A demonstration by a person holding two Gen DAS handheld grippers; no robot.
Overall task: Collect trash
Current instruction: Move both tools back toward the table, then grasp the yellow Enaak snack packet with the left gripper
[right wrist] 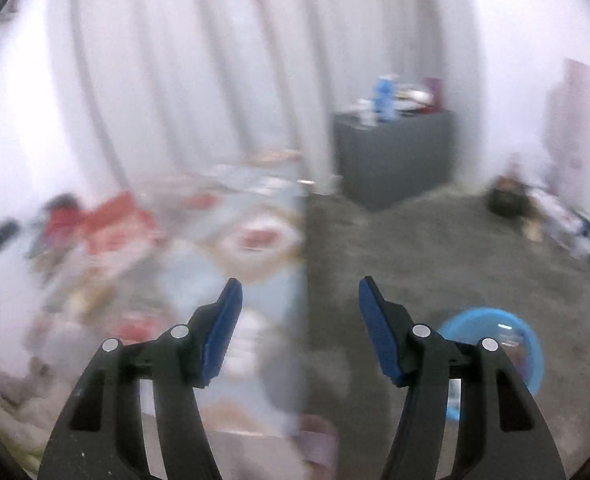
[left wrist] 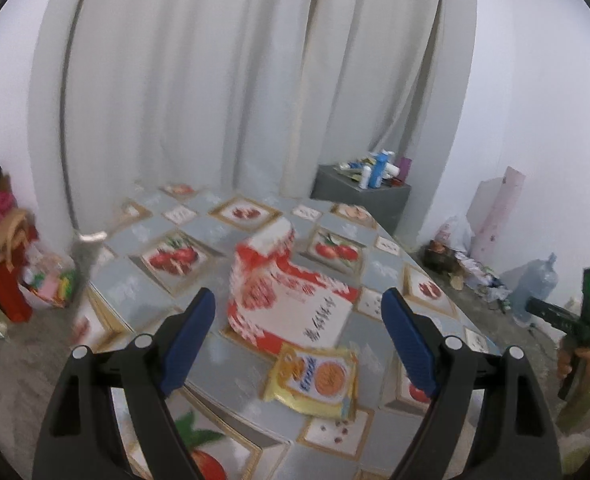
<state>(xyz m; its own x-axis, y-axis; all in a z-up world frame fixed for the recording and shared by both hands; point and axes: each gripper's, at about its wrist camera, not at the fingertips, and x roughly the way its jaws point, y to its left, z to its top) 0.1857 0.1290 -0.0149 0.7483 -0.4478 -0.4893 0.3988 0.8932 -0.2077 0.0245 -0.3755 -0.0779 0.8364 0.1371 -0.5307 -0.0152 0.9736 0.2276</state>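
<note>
The left gripper (left wrist: 299, 340) is held open and empty above the table (left wrist: 143, 288), with a yellow snack packet (left wrist: 315, 380) and a red and white carton (left wrist: 283, 292) lying between its spread jaws, probably so that the packet can be taken as trash. The right gripper (right wrist: 299, 332) is also open and nothing is held in it; a blue basin (right wrist: 527, 348) is seen on the floor just beside it, perhaps meant for the collected trash. The table is covered by a fruit-patterned cloth, and white curtains (left wrist: 255, 80) and a grey cabinet (left wrist: 359, 196) are seen behind.
</note>
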